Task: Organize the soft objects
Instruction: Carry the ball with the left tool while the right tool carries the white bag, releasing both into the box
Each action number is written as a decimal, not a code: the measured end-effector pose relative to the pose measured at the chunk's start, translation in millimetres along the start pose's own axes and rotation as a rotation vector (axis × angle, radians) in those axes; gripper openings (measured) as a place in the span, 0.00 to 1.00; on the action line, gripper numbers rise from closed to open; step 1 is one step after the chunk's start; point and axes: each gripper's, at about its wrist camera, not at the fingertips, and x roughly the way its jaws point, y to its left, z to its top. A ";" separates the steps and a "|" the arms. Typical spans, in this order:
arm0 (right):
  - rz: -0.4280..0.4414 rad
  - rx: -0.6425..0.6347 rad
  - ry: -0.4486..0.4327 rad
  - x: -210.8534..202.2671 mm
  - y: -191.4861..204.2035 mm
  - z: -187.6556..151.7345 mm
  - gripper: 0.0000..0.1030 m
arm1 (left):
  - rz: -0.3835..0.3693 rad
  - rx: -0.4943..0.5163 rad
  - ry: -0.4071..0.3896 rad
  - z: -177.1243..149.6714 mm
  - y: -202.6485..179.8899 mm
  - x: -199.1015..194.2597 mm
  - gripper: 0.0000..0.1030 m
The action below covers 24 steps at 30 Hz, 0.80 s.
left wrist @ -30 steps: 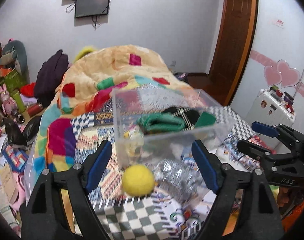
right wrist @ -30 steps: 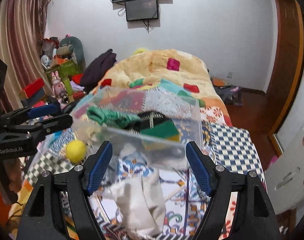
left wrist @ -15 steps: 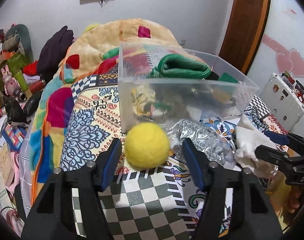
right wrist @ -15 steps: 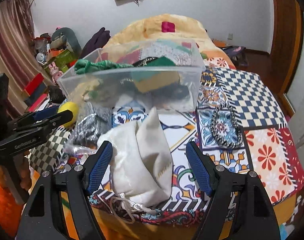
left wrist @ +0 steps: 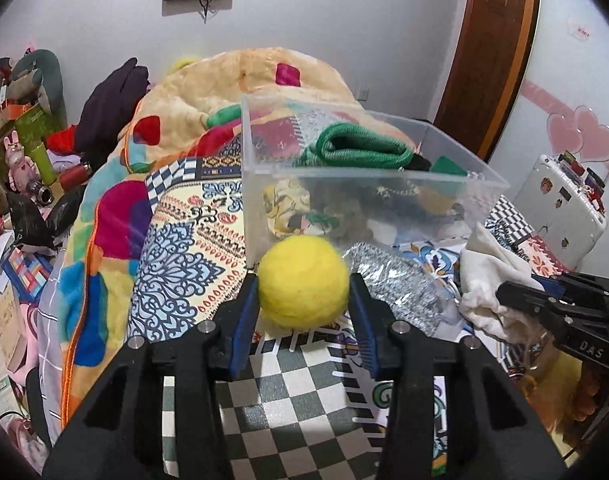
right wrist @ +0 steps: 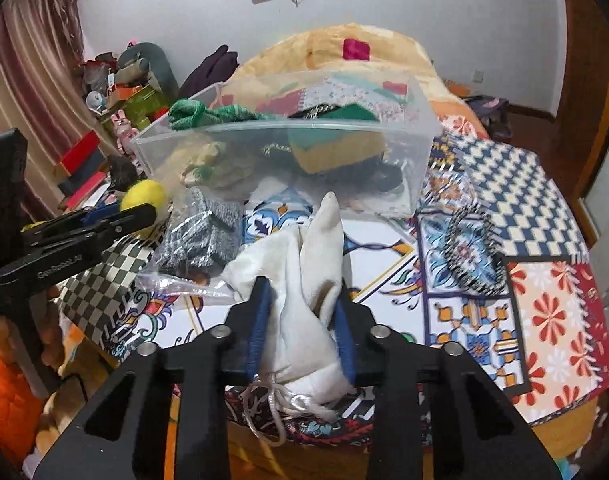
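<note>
My left gripper (left wrist: 303, 286) is shut on a yellow felt ball (left wrist: 304, 280) that rests on the patterned bedspread just in front of the clear plastic bin (left wrist: 368, 184). The ball also shows in the right wrist view (right wrist: 144, 198). My right gripper (right wrist: 302, 300) is shut on a white drawstring pouch (right wrist: 304, 300), which also shows in the left wrist view (left wrist: 488, 276). The bin (right wrist: 288, 160) holds green knitwear and other soft items. A grey knit piece in a clear bag (left wrist: 392, 280) lies between ball and pouch.
A black-and-white beaded ring (right wrist: 474, 248) lies on the bedspread right of the pouch. An orange patchwork blanket (left wrist: 224, 92) is heaped behind the bin. Clutter fills the floor at left (left wrist: 20, 168). A white suitcase (left wrist: 564, 208) stands at right.
Both grippers moved down and forward to the bed and shut: the left one closed on the yellow ball, the right one on the white pouch.
</note>
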 end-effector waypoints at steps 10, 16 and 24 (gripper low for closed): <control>-0.091 -0.062 -0.106 -24.7 5.7 19.9 0.19 | -0.028 0.023 -0.083 20.8 -12.3 -27.0 0.43; -0.112 -0.077 -0.186 -36.0 11.6 42.5 0.19 | -0.050 0.030 -0.144 41.1 -17.8 -40.1 0.43; -0.131 -0.091 -0.287 -40.3 15.3 78.7 0.19 | -0.046 0.024 -0.199 71.5 -16.1 -39.2 0.43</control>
